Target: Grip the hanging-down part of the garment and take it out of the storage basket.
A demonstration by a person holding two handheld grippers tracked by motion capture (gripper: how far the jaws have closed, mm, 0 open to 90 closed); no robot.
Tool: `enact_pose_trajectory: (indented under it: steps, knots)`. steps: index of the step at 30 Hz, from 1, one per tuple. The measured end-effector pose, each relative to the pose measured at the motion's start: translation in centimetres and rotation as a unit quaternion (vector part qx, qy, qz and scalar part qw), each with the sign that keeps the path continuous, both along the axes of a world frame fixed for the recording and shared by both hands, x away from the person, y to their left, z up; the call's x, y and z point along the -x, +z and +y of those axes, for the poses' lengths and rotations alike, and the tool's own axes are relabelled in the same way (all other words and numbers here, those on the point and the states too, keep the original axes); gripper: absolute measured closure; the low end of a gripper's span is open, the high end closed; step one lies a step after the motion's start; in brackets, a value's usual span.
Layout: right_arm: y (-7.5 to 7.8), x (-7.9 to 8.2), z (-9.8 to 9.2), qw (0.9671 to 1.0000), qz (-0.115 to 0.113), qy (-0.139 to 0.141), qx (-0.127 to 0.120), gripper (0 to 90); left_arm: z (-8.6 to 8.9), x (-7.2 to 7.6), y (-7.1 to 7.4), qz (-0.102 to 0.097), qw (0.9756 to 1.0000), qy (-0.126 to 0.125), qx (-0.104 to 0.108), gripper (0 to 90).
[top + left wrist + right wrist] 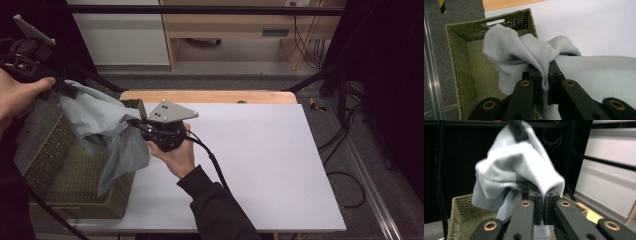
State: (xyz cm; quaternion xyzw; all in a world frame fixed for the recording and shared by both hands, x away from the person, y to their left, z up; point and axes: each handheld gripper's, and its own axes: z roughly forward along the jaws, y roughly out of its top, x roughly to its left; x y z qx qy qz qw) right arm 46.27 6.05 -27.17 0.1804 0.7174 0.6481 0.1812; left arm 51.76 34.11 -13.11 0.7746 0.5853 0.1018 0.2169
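Observation:
A pale grey-blue cloth (102,131) hangs in the air over a green woven basket (55,165) at the table's left. My left gripper (67,89), held high at the far left, is shut on one part of the cloth (529,53), which is pinched between its pads. My right gripper (136,123) sits lower and to the right, over the basket's right wall, shut on another fold of the cloth (519,167). The cloth stretches between the two and drapes down into the basket (471,65).
The white tabletop (260,160) spreads to the right of the basket, with a wooden strip (210,96) along its far edge. A black cable (215,167) trails from the right gripper over the sleeve. Dark frame bars and cables (345,130) stand at the right.

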Motion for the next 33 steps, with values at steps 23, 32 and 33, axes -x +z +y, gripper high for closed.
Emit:
enact_pose_trajectory:
  steps: [23, 32, 33]
  knots:
    - [4.8, 1.5, -2.6, 0.9947, -0.068, -0.053, -0.057, 88.0, -2.4, 0.0, 0.6, -0.012, 0.9993, -0.033, 0.016, 84.3]
    - [5.2, 1.3, -3.3, 0.9953, -0.060, -0.045, -0.061, 88.0, -3.1, 0.1, 0.8, -0.017, 0.9991, -0.036, 0.015, 84.3]
    - [5.0, 1.2, -3.3, 0.9959, -0.059, -0.043, -0.053, 88.0, -3.1, 0.1, 0.7, -0.014, 0.9992, -0.036, 0.010, 84.3]
